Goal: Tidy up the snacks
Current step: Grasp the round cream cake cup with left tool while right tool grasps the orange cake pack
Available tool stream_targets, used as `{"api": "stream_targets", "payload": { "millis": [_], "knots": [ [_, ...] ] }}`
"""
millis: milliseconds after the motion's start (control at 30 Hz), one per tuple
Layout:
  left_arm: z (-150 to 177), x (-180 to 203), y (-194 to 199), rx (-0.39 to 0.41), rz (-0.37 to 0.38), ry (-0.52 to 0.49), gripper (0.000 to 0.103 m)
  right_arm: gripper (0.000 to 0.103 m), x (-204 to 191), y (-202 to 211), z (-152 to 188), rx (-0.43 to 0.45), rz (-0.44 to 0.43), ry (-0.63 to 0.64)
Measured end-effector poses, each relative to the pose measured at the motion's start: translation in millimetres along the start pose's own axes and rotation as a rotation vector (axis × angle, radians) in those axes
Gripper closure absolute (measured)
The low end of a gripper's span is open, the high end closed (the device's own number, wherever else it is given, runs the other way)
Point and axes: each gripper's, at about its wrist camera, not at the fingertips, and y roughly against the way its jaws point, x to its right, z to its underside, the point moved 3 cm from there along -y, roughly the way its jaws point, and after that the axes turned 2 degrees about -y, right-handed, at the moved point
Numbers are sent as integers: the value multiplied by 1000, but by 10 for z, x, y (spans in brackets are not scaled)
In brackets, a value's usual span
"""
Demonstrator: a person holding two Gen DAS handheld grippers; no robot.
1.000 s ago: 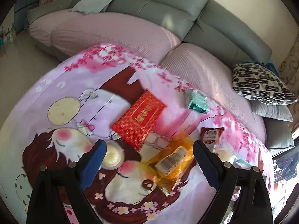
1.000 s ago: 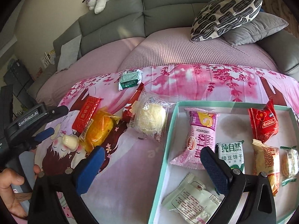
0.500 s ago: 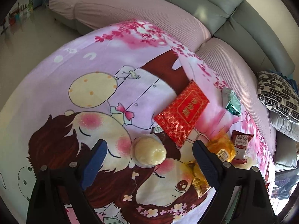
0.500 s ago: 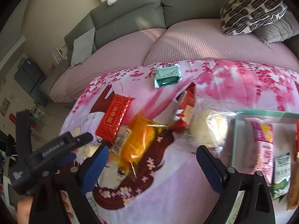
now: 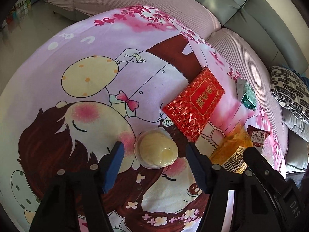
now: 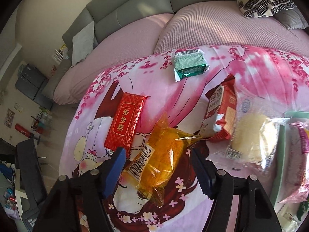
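Observation:
My left gripper (image 5: 154,149) is open, its jaws on either side of a round pale yellow pastry (image 5: 157,150) lying on the pink cartoon cloth (image 5: 87,38). My right gripper (image 6: 156,154) is open, its jaws on either side of an orange wrapped snack (image 6: 164,154), which also shows in the left wrist view (image 5: 234,147). A red packet (image 5: 195,104) lies just beyond the pastry; it shows in the right wrist view too (image 6: 125,123). The right gripper's arm (image 5: 270,185) shows at lower right in the left wrist view.
A green packet (image 6: 190,63), a red-brown biscuit packet (image 6: 222,110) and a clear-wrapped pale bun (image 6: 253,135) lie on the cloth. A teal tray's rim (image 6: 280,154) with snacks is at the right. A grey-pink sofa (image 6: 202,25) curves behind.
Both grippers have dropped lower and closer to the cloth. The left one has centred on the round pastry, the right one has swung left from the tray and centred on the orange snack.

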Motion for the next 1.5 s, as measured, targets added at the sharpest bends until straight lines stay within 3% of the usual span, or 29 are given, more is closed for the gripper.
{"api": "stream_targets", "payload": {
  "millis": [400, 533, 967, 1033, 1233, 1500],
  "knots": [
    [-18, 156, -125, -20, -105, -130, 36, 40, 64, -286, 45, -69, 13, -39],
    [-13, 199, -153, -23, -137, -167, 36, 49, 108, -276, 48, -72, 22, -46],
    [-18, 434, -320, -16, -225, -250, 35, 56, 237, -161, 182, -100, 28, -30],
    [-17, 455, -324, -10, -225, -255, 36, 57, 248, -147, 196, -101, 32, -30],
    [69, 497, -269, -3, -196, -267, 54, 57, 273, -129, 234, -101, 32, -37],
    [78, 494, -198, -7, -152, -242, 55, 59, 333, -77, 296, -95, 23, -61]
  ]
}}
